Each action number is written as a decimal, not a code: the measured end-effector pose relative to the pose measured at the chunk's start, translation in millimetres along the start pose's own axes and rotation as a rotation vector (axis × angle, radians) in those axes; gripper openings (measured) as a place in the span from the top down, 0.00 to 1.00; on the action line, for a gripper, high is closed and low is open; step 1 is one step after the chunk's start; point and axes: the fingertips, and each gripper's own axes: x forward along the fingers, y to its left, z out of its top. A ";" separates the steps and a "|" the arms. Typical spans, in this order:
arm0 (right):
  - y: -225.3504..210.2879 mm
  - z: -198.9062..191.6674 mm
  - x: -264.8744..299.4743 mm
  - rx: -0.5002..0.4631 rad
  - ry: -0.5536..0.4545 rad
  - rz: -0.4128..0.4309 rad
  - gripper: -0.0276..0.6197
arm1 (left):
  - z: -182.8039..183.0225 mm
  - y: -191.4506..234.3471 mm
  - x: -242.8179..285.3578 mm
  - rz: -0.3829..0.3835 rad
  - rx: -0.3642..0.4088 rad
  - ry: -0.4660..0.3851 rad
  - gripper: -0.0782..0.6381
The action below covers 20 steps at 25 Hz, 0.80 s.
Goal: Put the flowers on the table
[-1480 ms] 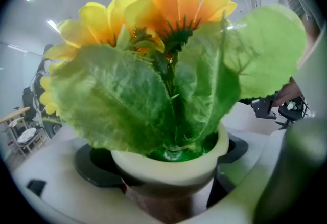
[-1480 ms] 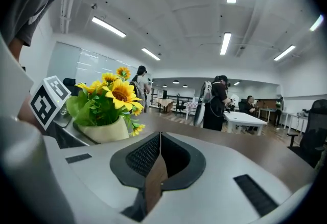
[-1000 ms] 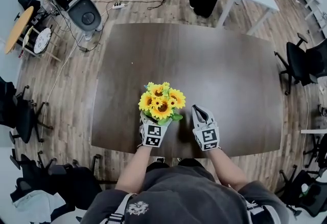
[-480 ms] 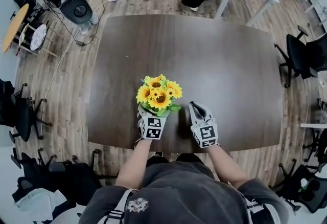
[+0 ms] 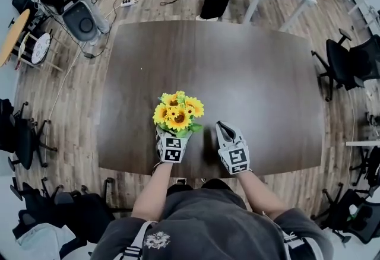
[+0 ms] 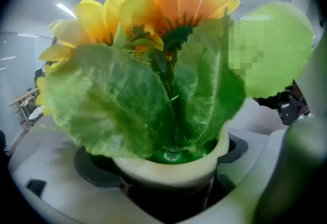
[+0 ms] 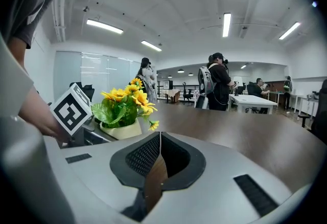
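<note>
1. Head view: my left gripper (image 5: pixel 170 147) holds the flowers (image 5: pixel 176 113) at the table (image 5: pixel 255 75) near edge
2. Left gripper view: jaws clamped on the pot (image 6: pixel 173 166); I must lower it upright, then release
3. Right gripper view: right gripper (image 7: pixel 159 136) closed, empty
</note>
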 end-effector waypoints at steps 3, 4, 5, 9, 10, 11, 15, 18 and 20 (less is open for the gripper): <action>4.2 7.2 -3.3 0.003 -0.003 0.004 0.92 | -1.1 -1.6 0.7 -0.012 -0.001 -0.002 0.13; 6.1 9.8 -4.2 0.001 -0.009 0.005 0.92 | -0.1 -1.8 -0.3 -0.016 -0.001 -0.006 0.13; 7.5 12.5 -5.1 -0.001 -0.015 0.003 0.92 | 2.1 -1.9 -1.8 -0.020 -0.003 -0.011 0.13; 10.0 27.3 -10.0 -0.005 -0.042 -0.007 0.92 | 10.5 2.2 -8.3 -0.046 -0.053 -0.054 0.13; 9.4 30.5 -11.0 -0.011 -0.047 -0.009 0.92 | 11.8 2.8 -12.4 -0.053 -0.069 -0.062 0.13; 8.7 33.6 -12.0 -0.017 -0.054 -0.014 0.92 | 11.8 3.4 -17.6 -0.056 -0.086 -0.070 0.13; 9.2 52.3 -15.4 -0.012 -0.097 -0.044 0.92 | 8.8 13.5 -52.4 -0.052 -0.221 -0.105 0.13; 8.0 64.3 -13.5 0.050 -0.120 -0.077 0.92 | 15.2 32.0 -85.8 0.020 -0.262 -0.147 0.18; 8.2 73.2 -11.0 0.093 -0.145 -0.092 0.92 | 30.6 42.1 -106.1 0.065 -0.222 -0.197 0.25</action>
